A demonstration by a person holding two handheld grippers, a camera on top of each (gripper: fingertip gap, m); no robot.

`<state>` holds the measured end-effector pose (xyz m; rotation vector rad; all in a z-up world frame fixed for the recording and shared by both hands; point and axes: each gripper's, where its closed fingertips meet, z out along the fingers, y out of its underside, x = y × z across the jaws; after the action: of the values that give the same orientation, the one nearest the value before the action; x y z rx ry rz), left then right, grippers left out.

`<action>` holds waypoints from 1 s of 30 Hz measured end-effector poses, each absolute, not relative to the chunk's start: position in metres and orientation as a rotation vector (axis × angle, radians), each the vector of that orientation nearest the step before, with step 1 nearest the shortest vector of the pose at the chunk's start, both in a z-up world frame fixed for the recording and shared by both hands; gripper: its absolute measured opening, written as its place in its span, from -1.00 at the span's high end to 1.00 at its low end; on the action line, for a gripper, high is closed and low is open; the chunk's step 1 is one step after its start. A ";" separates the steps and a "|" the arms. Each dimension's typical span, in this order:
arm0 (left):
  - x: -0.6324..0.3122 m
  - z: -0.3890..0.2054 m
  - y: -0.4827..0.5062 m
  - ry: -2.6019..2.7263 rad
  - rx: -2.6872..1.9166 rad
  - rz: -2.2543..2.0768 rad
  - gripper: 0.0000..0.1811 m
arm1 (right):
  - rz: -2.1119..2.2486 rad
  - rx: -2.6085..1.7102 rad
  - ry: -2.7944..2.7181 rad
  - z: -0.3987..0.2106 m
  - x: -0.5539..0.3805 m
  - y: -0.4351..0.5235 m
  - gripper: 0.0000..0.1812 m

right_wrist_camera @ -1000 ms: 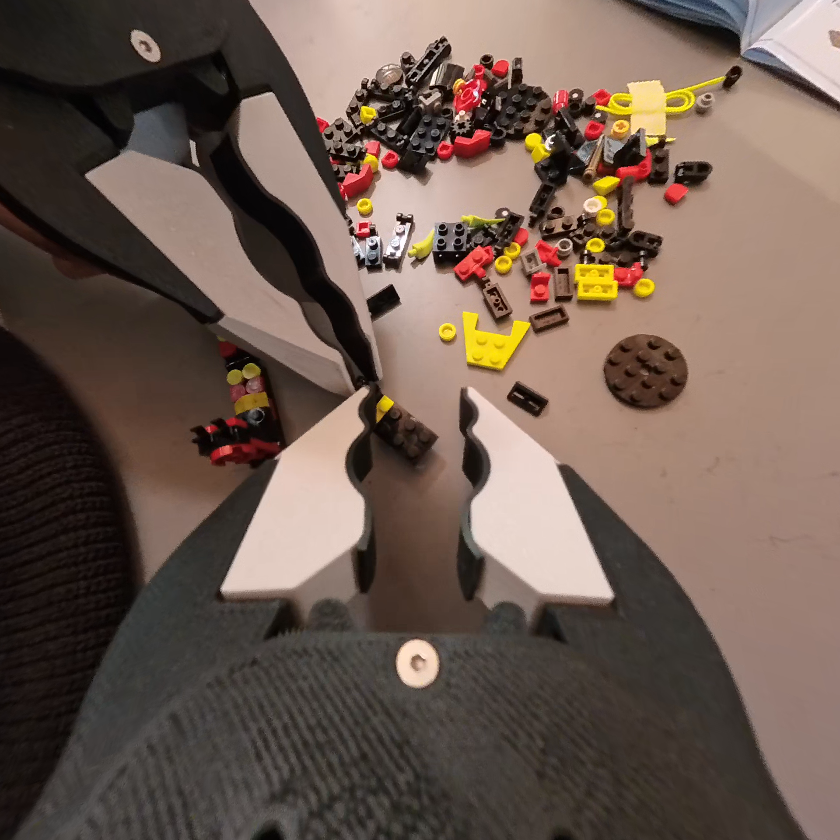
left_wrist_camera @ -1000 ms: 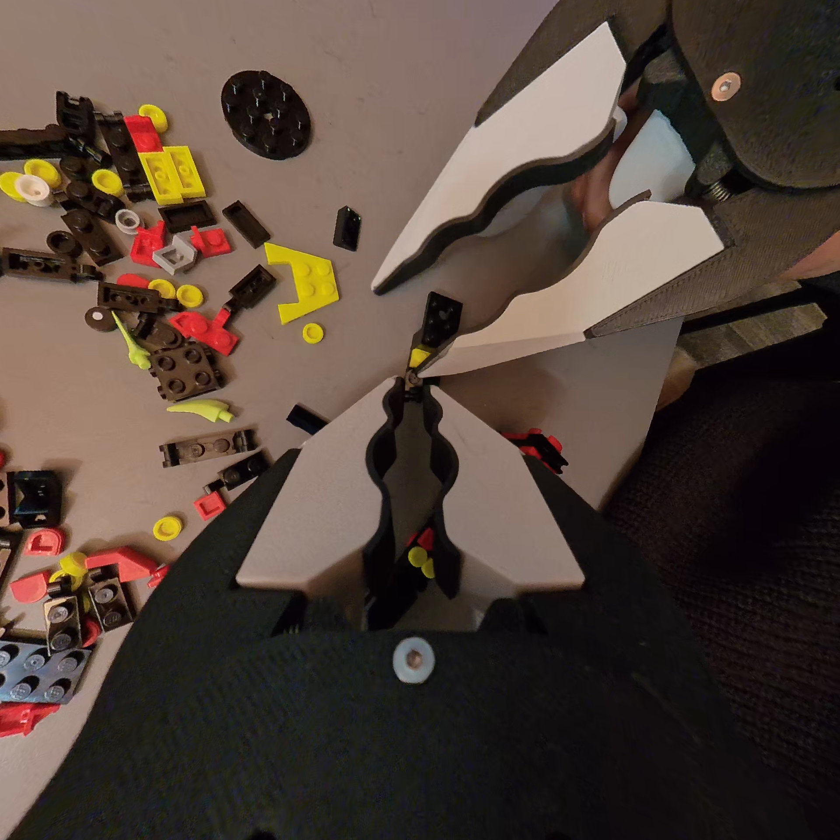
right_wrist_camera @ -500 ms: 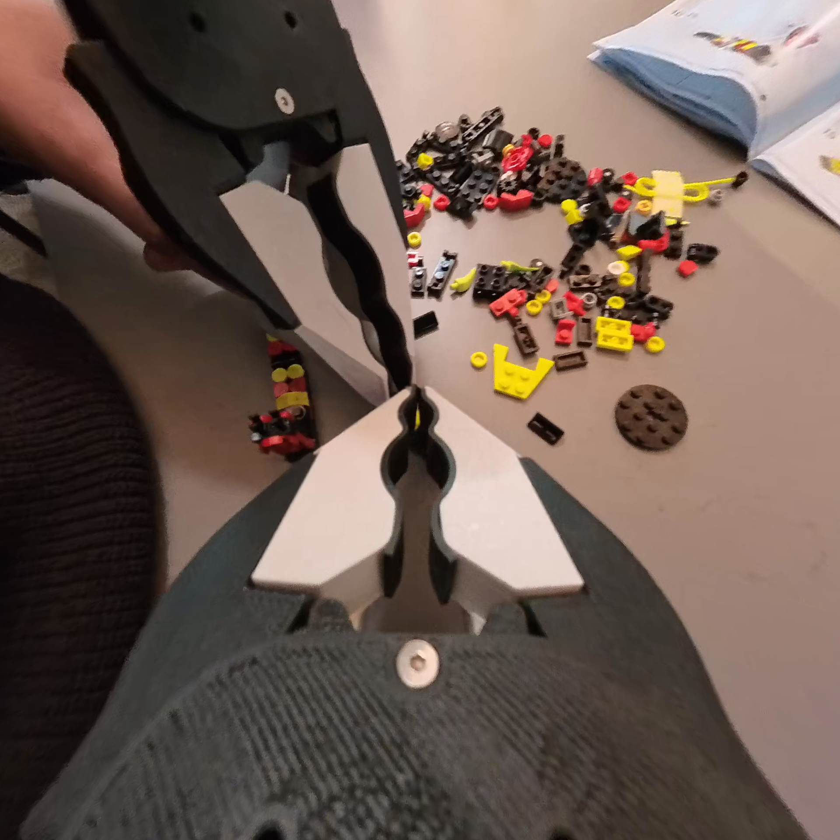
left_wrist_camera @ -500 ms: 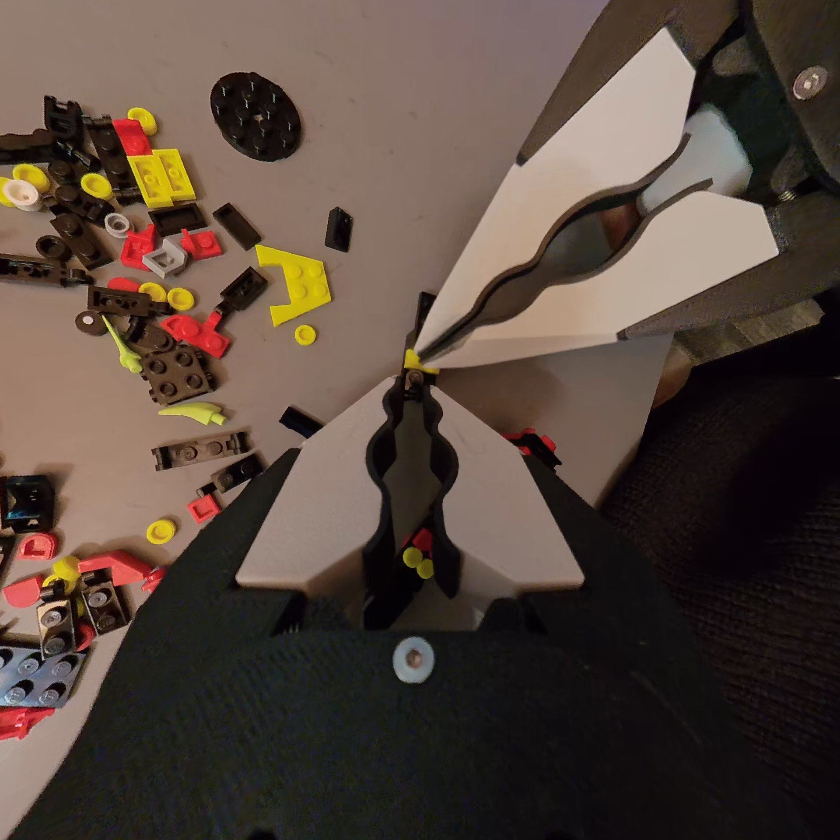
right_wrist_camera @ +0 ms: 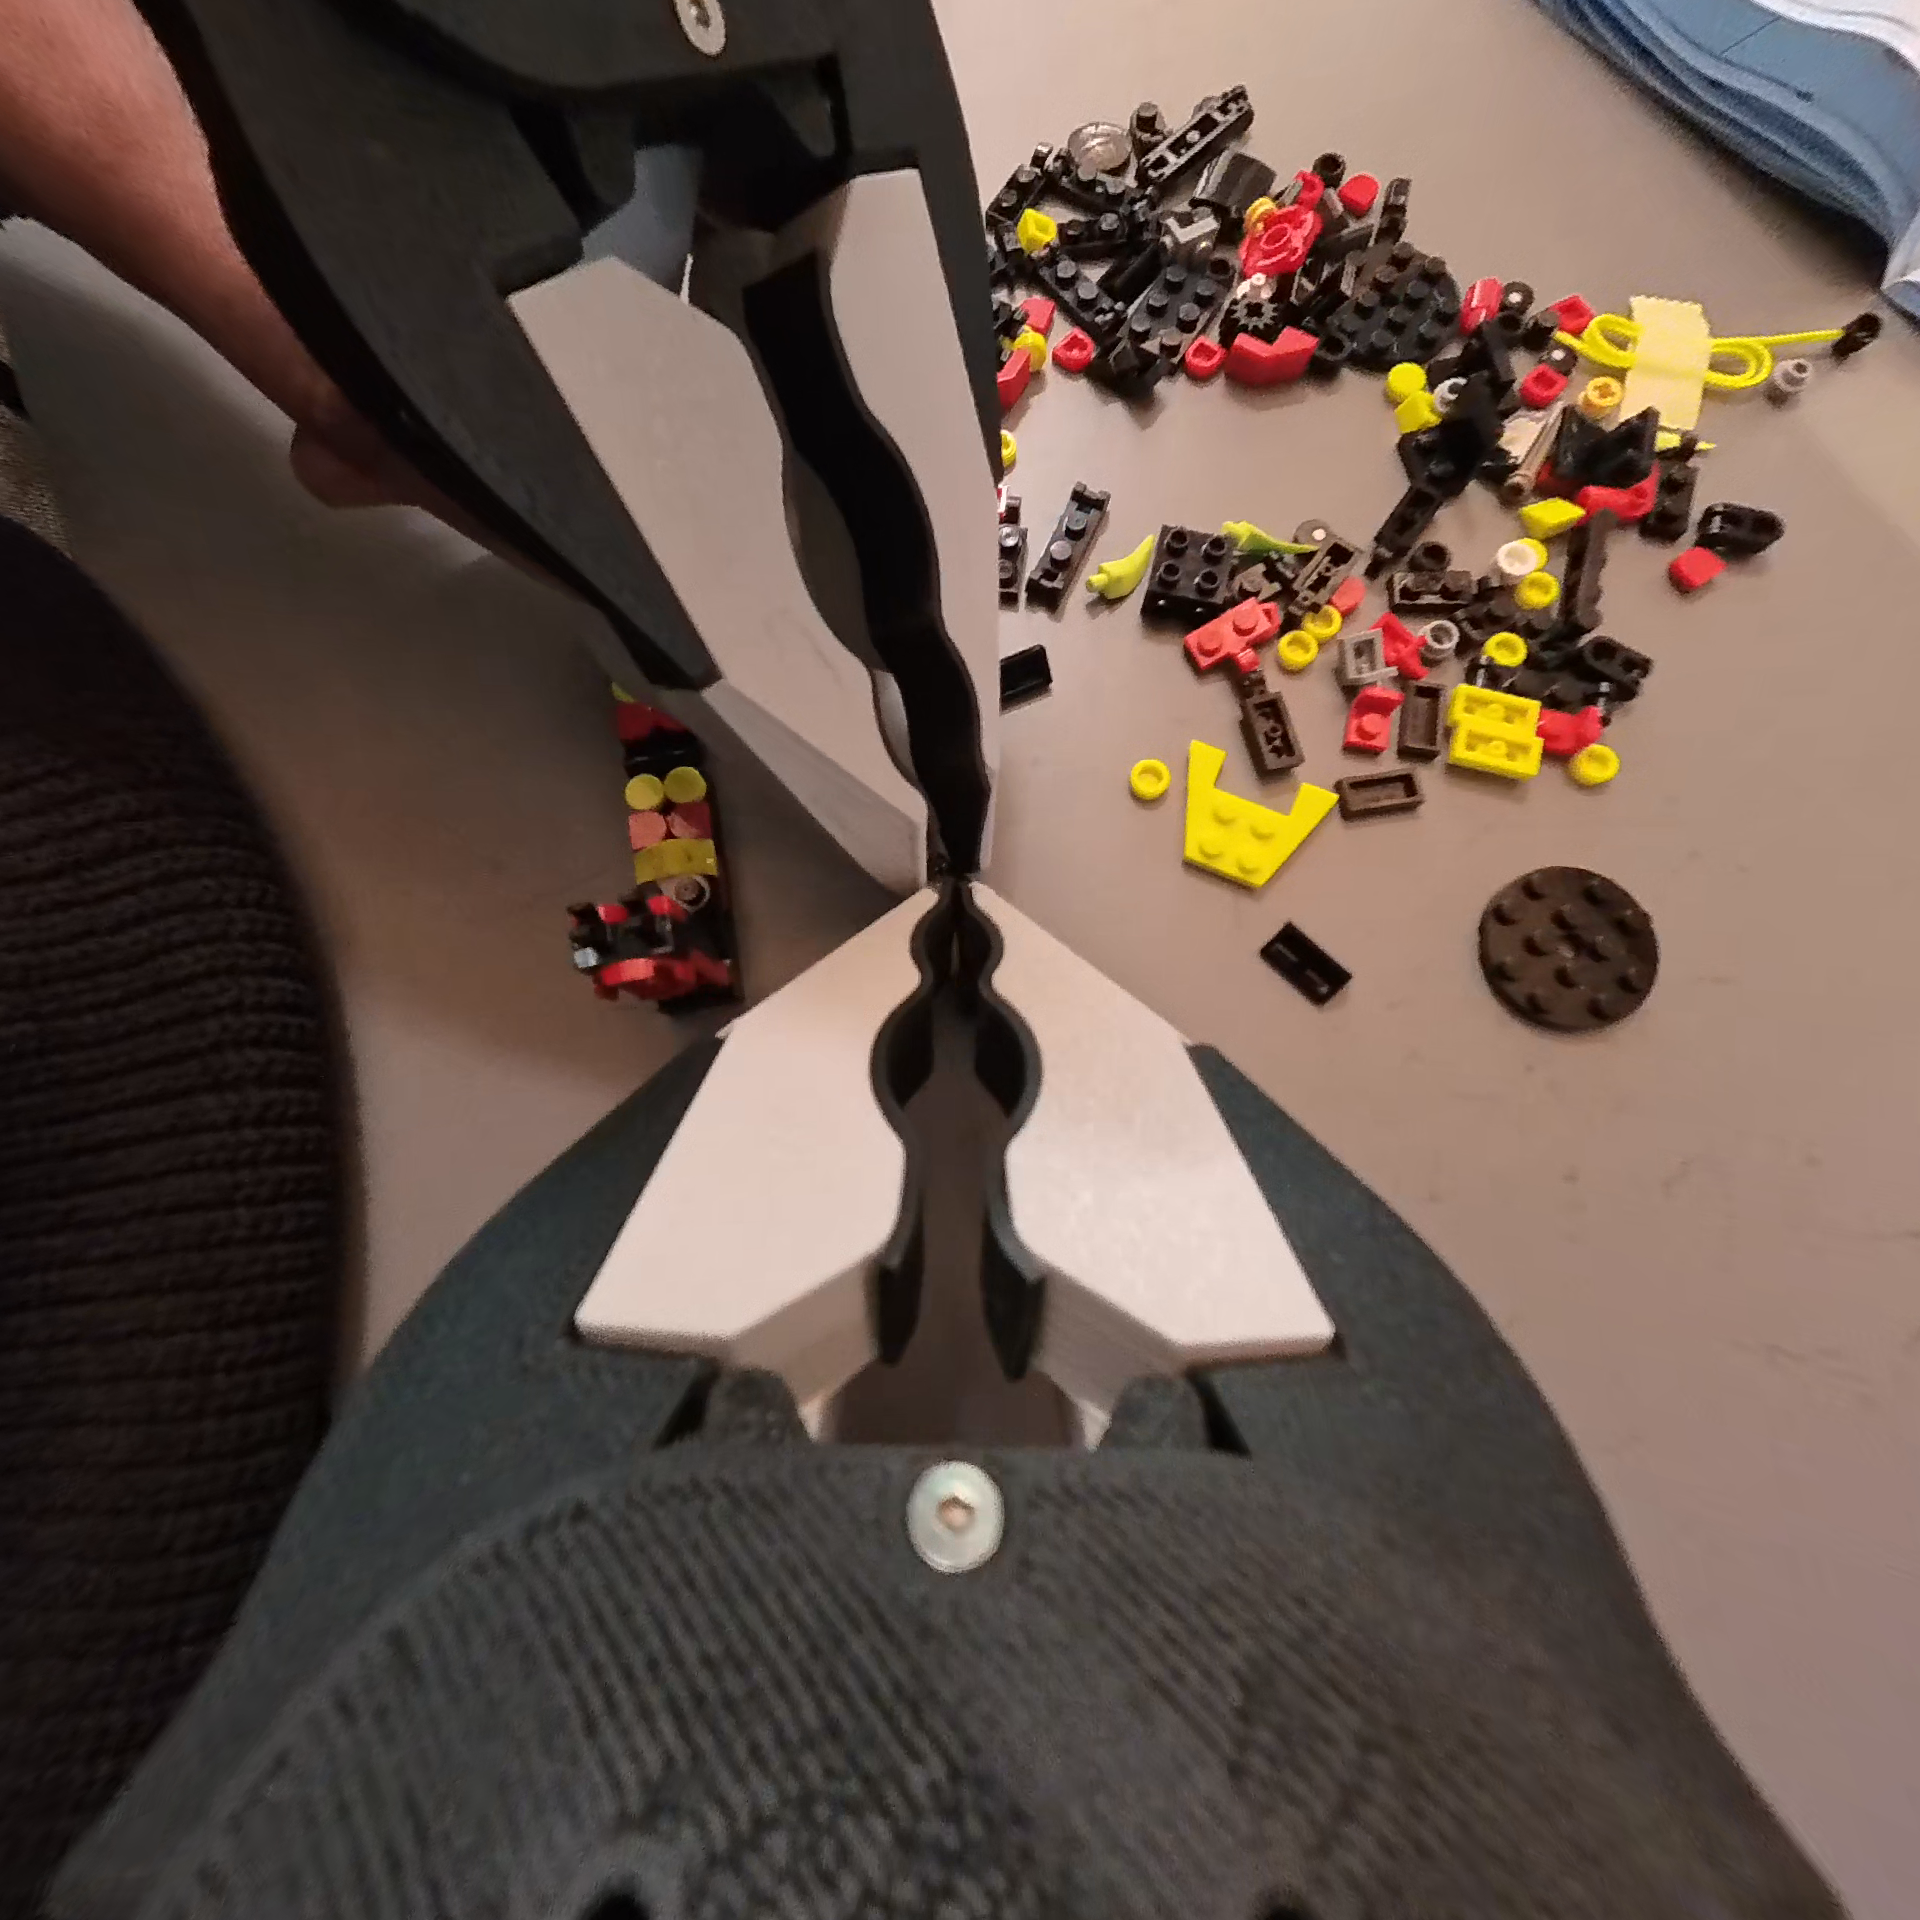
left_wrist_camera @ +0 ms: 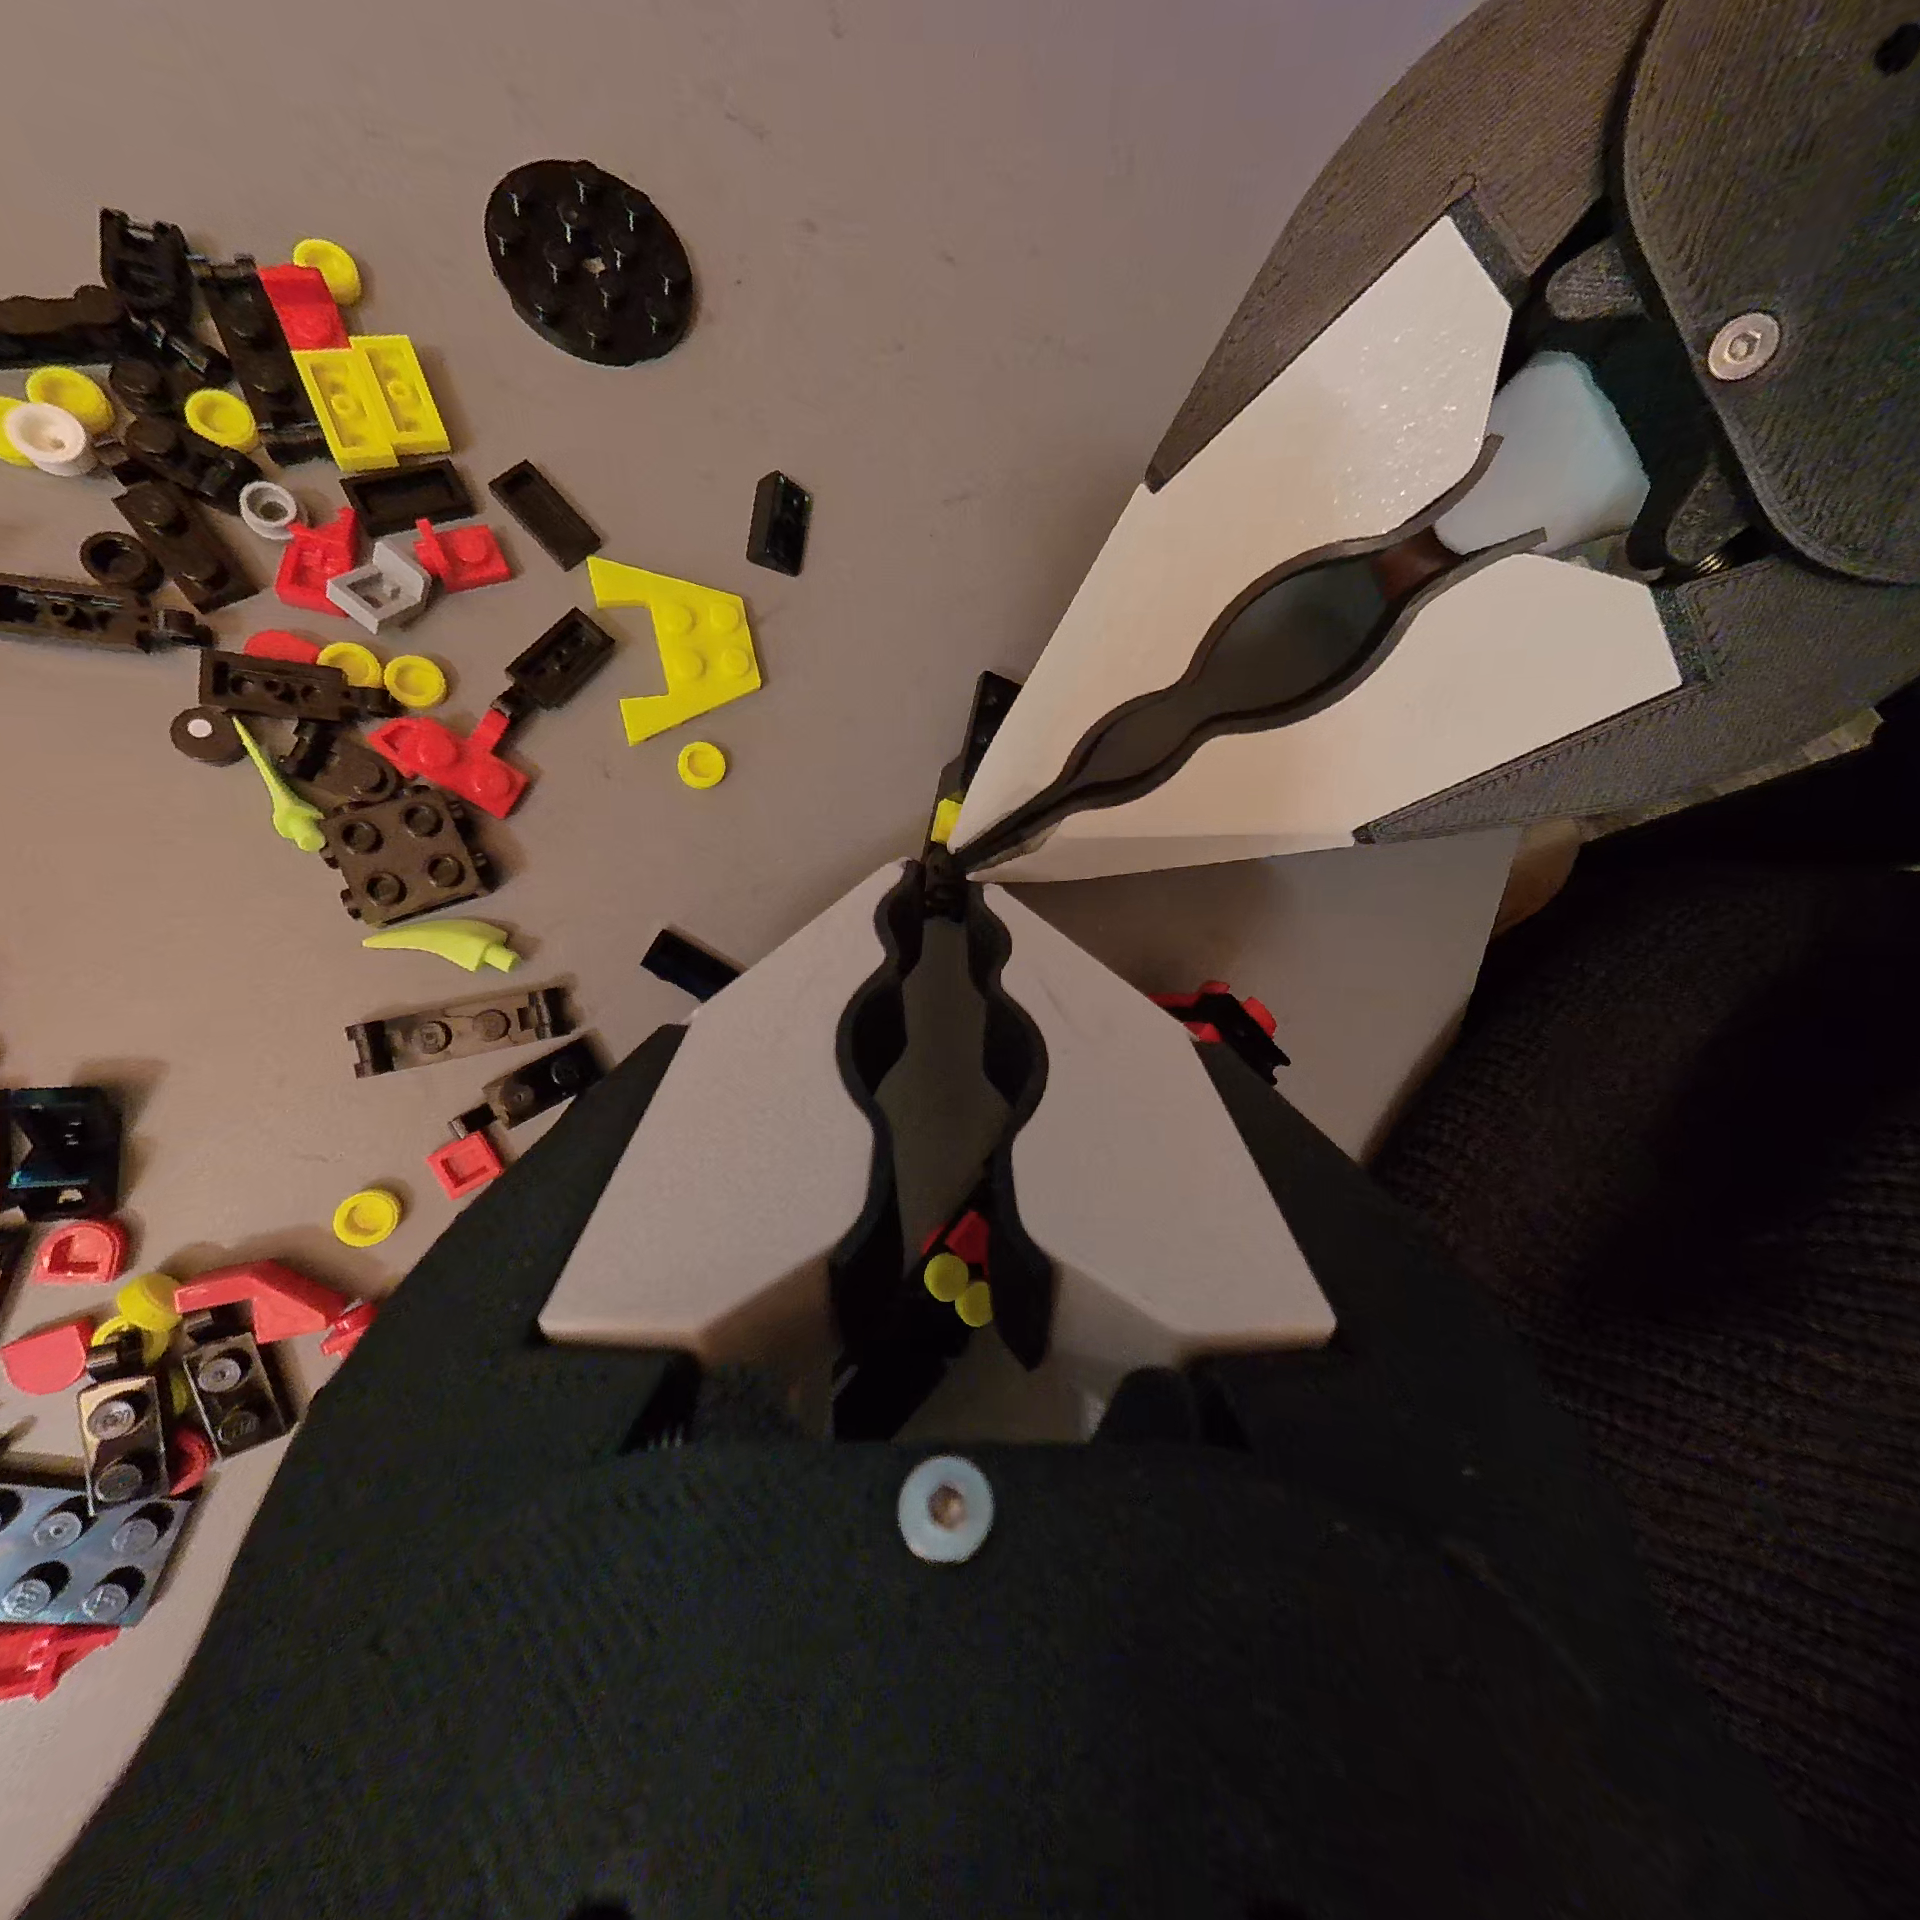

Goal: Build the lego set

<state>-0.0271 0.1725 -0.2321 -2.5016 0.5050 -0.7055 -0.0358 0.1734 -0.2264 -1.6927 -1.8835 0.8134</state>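
Note:
My left gripper is shut on the small dark end of a black-and-yellow sub-assembly, held above the table. My right gripper is shut on the black plate part of that same piece, coming in from the upper right in the left wrist view. The two sets of tips meet tip to tip. In the right wrist view the piece is almost hidden between the jaws. A partly built black, red and yellow model lies on the table near its edge, under the left gripper.
Loose bricks are spread over the grey table. A yellow wedge plate, a black round plate and a small black tile lie nearest. A blue booklet lies far right. Dark clothing is past the table edge. Both grippers' tips are roughly 7 cm from the small black tile. It turns up in the left wrist view as well.
My right gripper was open around the black plate one second ago and has since shut on it. The left gripper has kept its grip and barely moved.

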 end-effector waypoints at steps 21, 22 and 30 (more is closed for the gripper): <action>-0.029 -0.234 0.169 0.564 -2.453 -0.744 0.87 | 0.780 -1.714 -1.893 -0.229 -0.034 0.173 1.00; -0.029 -0.234 0.169 0.567 -2.450 -0.740 0.89 | 0.773 -1.715 -1.900 -0.230 -0.033 0.173 1.00; -0.030 -0.235 0.170 0.565 -2.440 -0.750 0.93 | 0.768 -1.712 -1.901 -0.230 -0.032 0.175 1.00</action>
<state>-0.0302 0.1704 -0.2346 -2.4405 0.5648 -0.7499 -0.0320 0.1746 -0.2300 -1.7118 -1.9006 0.7684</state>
